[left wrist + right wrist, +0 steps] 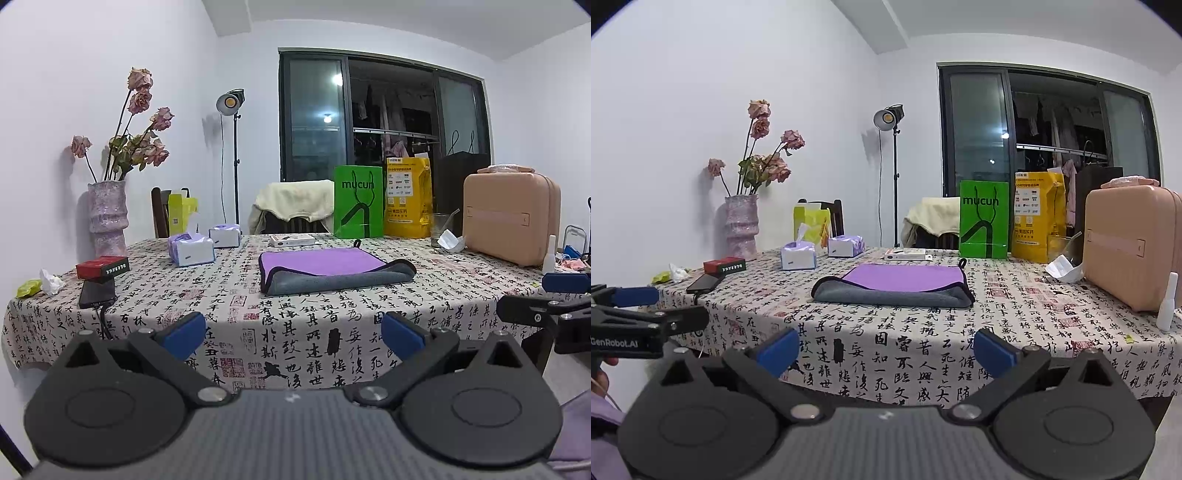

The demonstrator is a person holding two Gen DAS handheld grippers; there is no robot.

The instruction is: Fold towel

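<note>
A purple and grey towel (328,271) lies folded flat on the middle of the table; it also shows in the right wrist view (897,286). My left gripper (293,338) is open and empty, held off the table's front edge, well short of the towel. My right gripper (884,350) is open and empty too, likewise in front of the table edge. The right gripper shows at the right edge of the left wrist view (554,295), and the left gripper at the left edge of the right wrist view (635,310).
The table (229,295) has a calligraphy-print cloth. On it: a vase of dried roses (107,218), two tissue packs (190,249), a red box (102,266), a phone with cable (96,293), green (357,201) and yellow (408,197) bags, a pink case (511,218), a white bottle (1167,302).
</note>
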